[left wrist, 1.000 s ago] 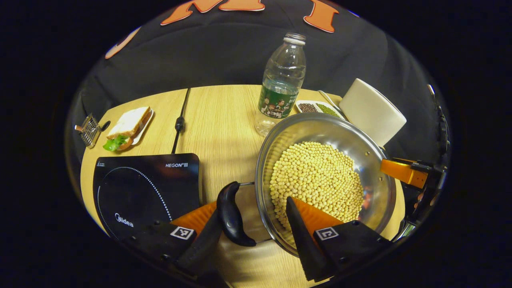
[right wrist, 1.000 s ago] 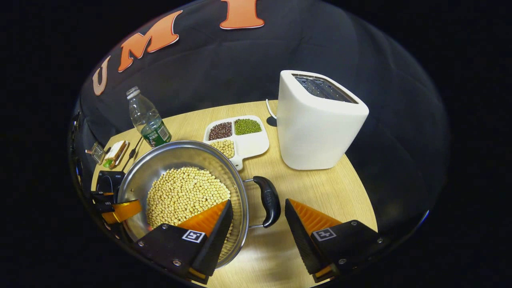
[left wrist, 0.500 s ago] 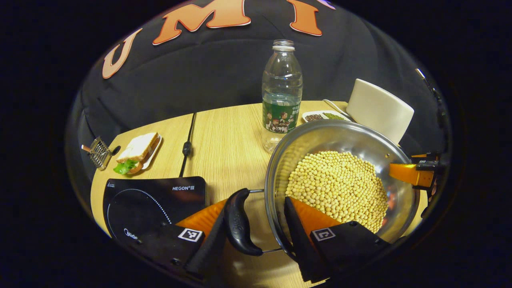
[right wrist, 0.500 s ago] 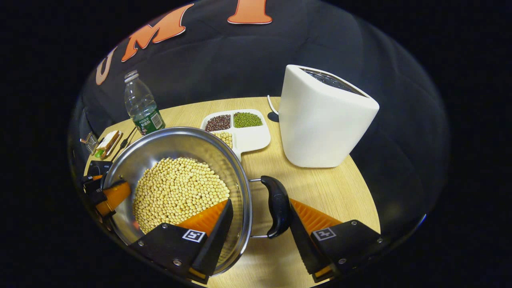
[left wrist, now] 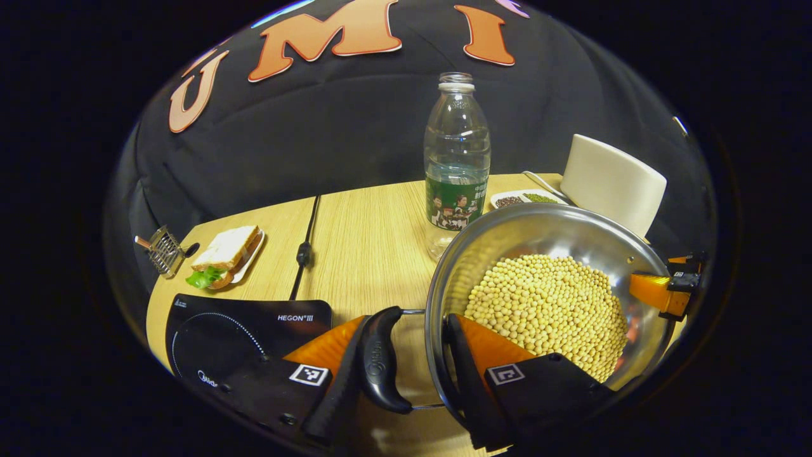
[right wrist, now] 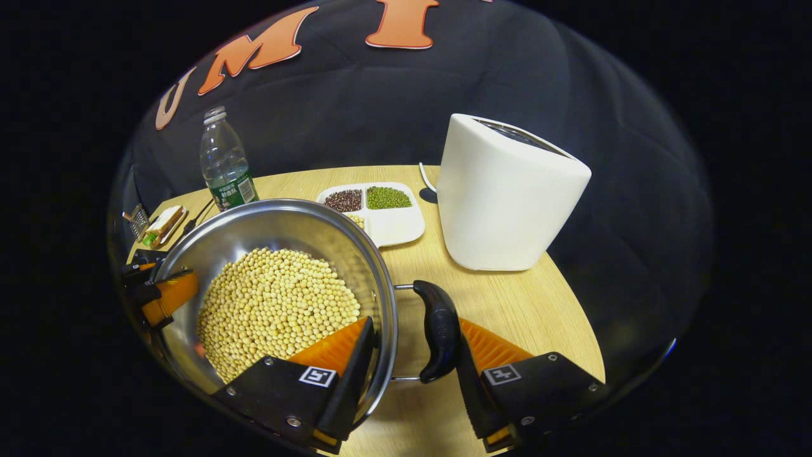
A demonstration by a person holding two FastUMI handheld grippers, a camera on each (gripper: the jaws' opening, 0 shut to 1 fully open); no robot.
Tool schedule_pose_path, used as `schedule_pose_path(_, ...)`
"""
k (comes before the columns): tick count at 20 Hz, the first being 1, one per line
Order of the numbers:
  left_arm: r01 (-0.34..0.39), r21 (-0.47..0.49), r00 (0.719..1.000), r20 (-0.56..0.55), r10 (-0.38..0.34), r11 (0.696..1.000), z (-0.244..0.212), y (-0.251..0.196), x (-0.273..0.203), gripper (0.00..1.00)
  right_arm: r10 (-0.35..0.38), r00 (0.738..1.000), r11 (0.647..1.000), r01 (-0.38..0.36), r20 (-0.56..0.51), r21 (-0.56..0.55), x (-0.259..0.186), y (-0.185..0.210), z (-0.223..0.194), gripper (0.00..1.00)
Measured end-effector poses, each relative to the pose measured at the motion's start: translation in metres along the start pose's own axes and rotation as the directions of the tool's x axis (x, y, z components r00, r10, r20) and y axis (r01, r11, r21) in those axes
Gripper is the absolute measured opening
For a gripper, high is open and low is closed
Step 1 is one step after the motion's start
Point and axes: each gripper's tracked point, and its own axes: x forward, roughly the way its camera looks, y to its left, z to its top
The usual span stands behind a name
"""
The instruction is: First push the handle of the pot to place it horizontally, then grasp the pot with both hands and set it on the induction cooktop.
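A steel pot (left wrist: 539, 212) full of soybeans (left wrist: 545, 304) is at the right of the left gripper view. My left gripper (left wrist: 407, 324) is shut on it. One finger presses outside the black handle (left wrist: 379, 362), the other stands inside the pot wall. In the right gripper view my right gripper (right wrist: 413, 327) clamps the pot (right wrist: 273, 209) the same way at the opposite handle (right wrist: 439, 330). The black induction cooktop (left wrist: 235, 336) lies on the table left of the pot. Each view also has the other gripper's orange finger at the far rim.
A water bottle (left wrist: 457, 165) stands just behind the pot. A white toaster (right wrist: 507, 190) and a divided bean tray (right wrist: 380, 212) sit on the pot's right side. A sandwich plate (left wrist: 225, 251), a small wire rack (left wrist: 163, 251) and the cooktop's cable (left wrist: 304, 251) lie beyond the cooktop.
Both grippers have closed in, from fingers set wide around the handles to pinching handle and pot wall together. Both views have tilted up a little with the pot.
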Motion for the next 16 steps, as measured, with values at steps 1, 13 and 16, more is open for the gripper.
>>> schedule_pose_path(1, -0.003, 0.007, 1.0, 0.005, 0.003, 1.0, 0.001, 0.001, -0.002, 0.75, 0.0, 1.0, 1.0, 0.0, 0.002, 0.006, 0.001, 0.0, 0.0, 0.69)
schedule_pose_path(13, -0.03, 0.013, 0.997, 0.067, 0.029, 0.999, 0.018, 0.016, -0.03, 0.72, -0.018, 0.995, 1.0, 0.019, 0.102, -0.01, -0.017, -0.005, 0.013, 0.6)
schedule_pose_path(16, -0.035, 0.009, 0.996, 0.086, 0.034, 0.999, 0.027, 0.03, -0.062, 0.75, -0.014, 0.991, 1.0, 0.017, 0.134, -0.018, -0.014, -0.003, 0.01, 0.65)
